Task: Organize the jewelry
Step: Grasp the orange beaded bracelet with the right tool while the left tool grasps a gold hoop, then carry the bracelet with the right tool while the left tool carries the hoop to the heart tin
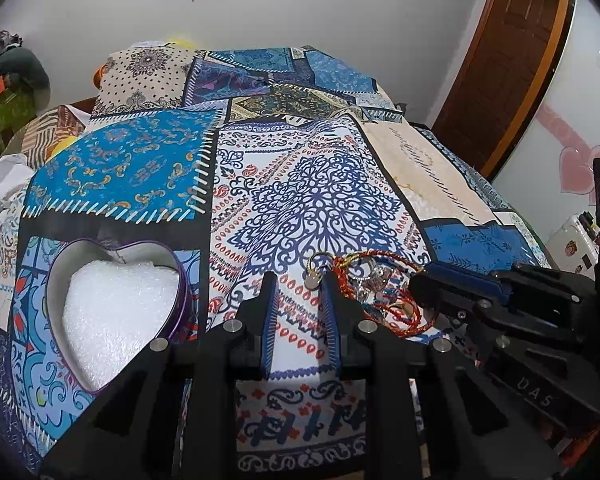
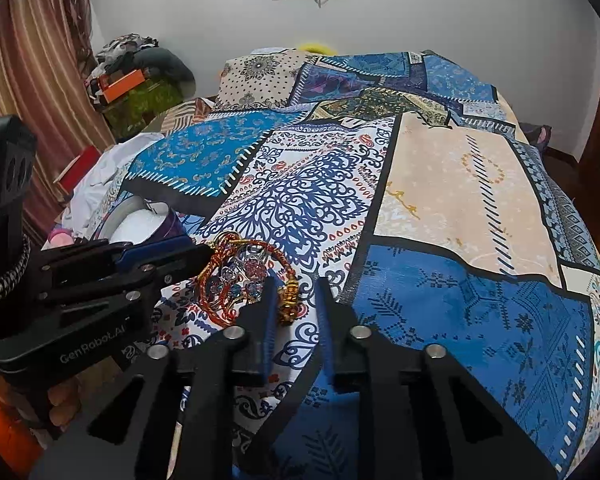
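A small tangled heap of jewelry (image 1: 380,292) lay on a patterned patchwork bedspread (image 1: 320,200). It held red-and-gold twisted cord bangles (image 2: 224,280), looped over one another, with clear and blue-pink glittering stones (image 2: 236,276) clustered among them and a gold ornament (image 2: 290,304) at the heap's near right edge. Well apart, to the left, sat an open heart-shaped tin (image 1: 116,308) with a purple rim, upright on the bedspread, lined with white foam (image 1: 116,316) and holding no jewelry.
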`<state>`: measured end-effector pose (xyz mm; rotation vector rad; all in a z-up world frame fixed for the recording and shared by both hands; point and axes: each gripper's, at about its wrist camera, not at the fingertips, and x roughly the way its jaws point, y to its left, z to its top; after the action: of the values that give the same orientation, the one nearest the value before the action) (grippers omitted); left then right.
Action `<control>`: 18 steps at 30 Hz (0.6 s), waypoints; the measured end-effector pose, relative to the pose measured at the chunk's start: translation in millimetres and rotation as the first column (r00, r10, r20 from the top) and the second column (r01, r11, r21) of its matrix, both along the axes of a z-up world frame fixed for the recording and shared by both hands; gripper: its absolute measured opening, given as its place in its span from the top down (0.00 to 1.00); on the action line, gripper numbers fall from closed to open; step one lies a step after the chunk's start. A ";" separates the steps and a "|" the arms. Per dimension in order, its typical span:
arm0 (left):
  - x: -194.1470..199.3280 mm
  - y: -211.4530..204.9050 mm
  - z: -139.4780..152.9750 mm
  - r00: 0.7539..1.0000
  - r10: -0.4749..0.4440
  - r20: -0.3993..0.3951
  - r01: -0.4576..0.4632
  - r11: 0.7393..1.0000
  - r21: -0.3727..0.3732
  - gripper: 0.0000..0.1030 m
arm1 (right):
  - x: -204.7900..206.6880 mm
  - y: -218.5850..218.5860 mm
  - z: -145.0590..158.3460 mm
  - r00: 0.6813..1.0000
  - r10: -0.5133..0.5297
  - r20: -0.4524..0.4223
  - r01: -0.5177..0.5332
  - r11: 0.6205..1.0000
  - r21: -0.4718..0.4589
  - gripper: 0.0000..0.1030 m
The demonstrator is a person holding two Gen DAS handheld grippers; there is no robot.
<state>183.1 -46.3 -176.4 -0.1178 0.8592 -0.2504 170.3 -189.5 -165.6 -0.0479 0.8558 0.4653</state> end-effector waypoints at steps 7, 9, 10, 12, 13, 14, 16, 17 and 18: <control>4.0 -2.7 -1.7 1.000 -0.011 0.014 0.011 1.000 -0.021 0.91 | -2.0 1.1 1.9 1.000 0.000 0.026 0.000 1.000 -0.005 0.93; 4.7 -3.0 -2.4 1.000 -0.014 0.014 0.014 1.000 -0.028 0.92 | -1.9 0.4 3.3 1.000 -0.002 0.030 0.002 1.000 0.005 0.94; 4.1 -3.3 -1.7 1.000 -0.014 0.018 0.014 1.000 -0.028 0.92 | -2.1 -0.1 4.1 0.999 -0.008 0.034 0.008 1.000 0.008 0.94; 2.8 -3.6 0.2 1.000 -0.012 0.024 0.013 1.000 -0.025 0.92 | -2.5 0.1 6.4 0.999 -0.012 0.039 0.011 1.000 0.015 0.94; 1.8 -3.3 1.9 1.000 -0.013 0.027 0.014 0.999 -0.029 0.92 | -2.9 0.0 7.7 0.999 -0.014 0.043 0.013 1.000 0.017 0.94; 0.3 -3.0 3.4 0.999 -0.013 0.031 0.014 0.999 -0.030 0.92 | -3.5 0.3 9.2 0.999 -0.015 0.048 0.015 1.000 0.018 0.94; -2.5 -2.5 8.2 0.999 -0.010 0.042 0.011 0.999 -0.031 0.92 | -4.3 1.0 11.9 0.998 -0.018 0.054 0.017 1.000 0.020 0.94; -4.2 -1.6 11.7 0.999 -0.010 0.049 0.012 0.999 -0.034 0.92 | -5.4 0.8 13.9 0.998 -0.020 0.059 0.019 1.000 0.023 0.94; -6.3 -1.3 14.3 0.998 -0.009 0.055 0.011 0.999 -0.036 0.92 | -6.1 1.1 16.0 0.998 -0.022 0.062 0.020 1.000 0.024 0.94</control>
<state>176.8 -47.6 -162.1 -0.1396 0.8012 -0.2776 164.2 -188.3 -149.7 -0.0318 0.7887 0.4519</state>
